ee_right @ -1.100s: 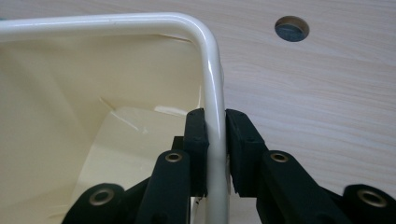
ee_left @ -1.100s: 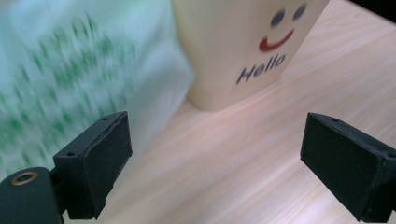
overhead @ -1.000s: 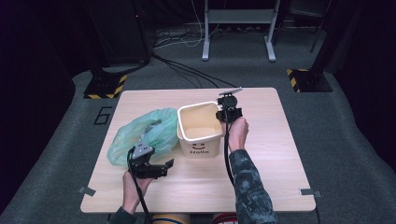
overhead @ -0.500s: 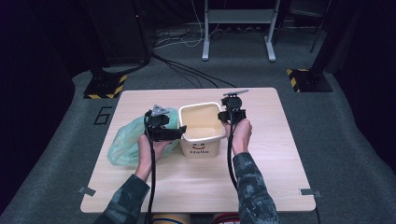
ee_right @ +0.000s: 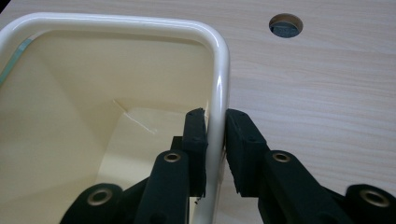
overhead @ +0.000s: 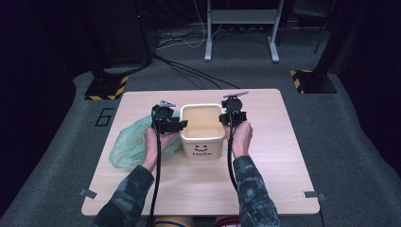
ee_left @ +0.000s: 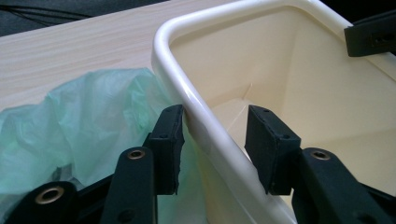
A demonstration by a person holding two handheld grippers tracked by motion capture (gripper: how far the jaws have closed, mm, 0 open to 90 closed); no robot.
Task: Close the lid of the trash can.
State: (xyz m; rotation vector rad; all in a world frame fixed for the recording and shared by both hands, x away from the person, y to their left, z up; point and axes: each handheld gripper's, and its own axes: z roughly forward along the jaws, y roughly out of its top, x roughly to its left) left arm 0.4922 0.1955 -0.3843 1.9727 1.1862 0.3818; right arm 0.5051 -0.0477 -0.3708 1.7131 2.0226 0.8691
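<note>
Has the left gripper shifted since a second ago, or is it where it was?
Yes. The left gripper has gone from the table's near edge, in front of the green bag, forward and rightward to the cream bin, its jaws now straddling the bin's left rim.

Bin [overhead: 203, 139] hemmed left by bag [overhead: 127, 144] — right tabletop [overhead: 283, 142] open

Both forearms reach forward over the table. The left gripper [overhead: 182, 124] straddles the bin's [overhead: 203, 142] left rim, jaws spread, one pad outside, one inside. The right gripper [overhead: 226, 118] is clamped tight on the opposite rim.
</note>
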